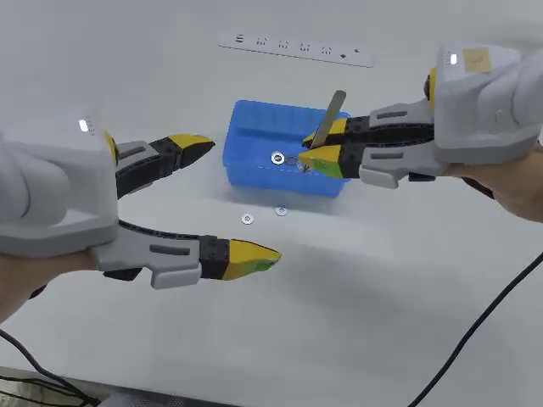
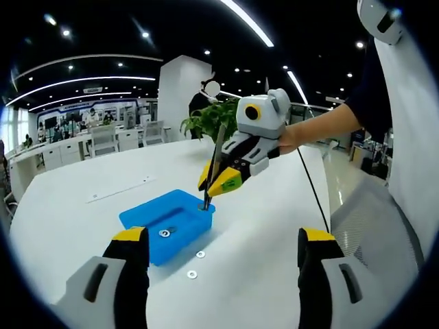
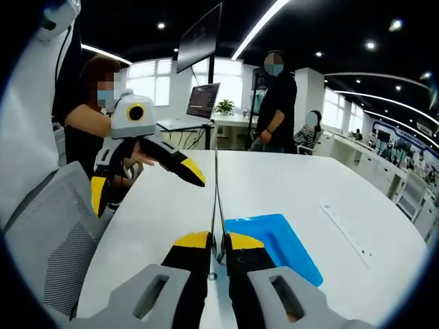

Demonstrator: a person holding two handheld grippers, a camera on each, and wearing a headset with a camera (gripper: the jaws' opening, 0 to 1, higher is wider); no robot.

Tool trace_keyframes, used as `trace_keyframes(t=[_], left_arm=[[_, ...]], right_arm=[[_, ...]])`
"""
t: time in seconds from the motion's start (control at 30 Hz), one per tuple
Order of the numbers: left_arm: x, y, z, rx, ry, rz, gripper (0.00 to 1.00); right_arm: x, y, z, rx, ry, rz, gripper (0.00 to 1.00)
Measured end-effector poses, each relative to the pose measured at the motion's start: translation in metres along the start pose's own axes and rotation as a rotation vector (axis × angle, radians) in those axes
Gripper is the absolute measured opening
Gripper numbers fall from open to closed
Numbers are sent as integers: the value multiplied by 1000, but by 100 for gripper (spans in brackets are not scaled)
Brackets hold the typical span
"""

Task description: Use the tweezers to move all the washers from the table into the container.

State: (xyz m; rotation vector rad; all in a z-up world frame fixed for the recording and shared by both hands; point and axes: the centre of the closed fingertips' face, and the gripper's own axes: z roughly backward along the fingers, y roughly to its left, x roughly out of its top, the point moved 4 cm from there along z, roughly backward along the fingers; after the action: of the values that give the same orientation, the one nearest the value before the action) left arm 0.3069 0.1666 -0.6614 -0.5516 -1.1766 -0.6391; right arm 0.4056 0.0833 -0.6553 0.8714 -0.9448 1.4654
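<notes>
Jaws of right claw (image 1: 321, 151) clenched on tweezers (image 1: 333, 110), reaching in level from the right, handle tilted upward, tips lowered at near right corner of blue container (image 1: 254, 127), close to one washer (image 1: 277, 158) lying inside. Left claw (image 1: 244, 199) released, jaws spread wide, hovering over tabletop (image 1: 356, 288), pointing toward container. Two more washers (image 1: 247, 219) on tabletop just before container's near wall.

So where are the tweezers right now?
In the head view, the tweezers are pinched in the right gripper on the right side, with their tips down in the blue box, close to a washer lying there.
</notes>
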Motion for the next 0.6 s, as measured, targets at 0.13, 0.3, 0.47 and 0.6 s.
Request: trace_keyframes(t=[0.13, 0.3, 0.47, 0.6], left_arm=[[-2, -2, 3, -10, -6, 17, 100], [-5, 2, 10, 8, -10, 32, 100], [-10, 10, 19, 46, -6, 48, 100], [-14, 12, 24, 67, 0, 65, 100]], right_arm=[[3, -22, -8, -32, -13, -7, 9], [-8, -50, -23, -64, -19, -35, 9], [-30, -66, -42, -75, 19, -64, 9], [-48, -69, -53, -68, 65, -79, 9]])
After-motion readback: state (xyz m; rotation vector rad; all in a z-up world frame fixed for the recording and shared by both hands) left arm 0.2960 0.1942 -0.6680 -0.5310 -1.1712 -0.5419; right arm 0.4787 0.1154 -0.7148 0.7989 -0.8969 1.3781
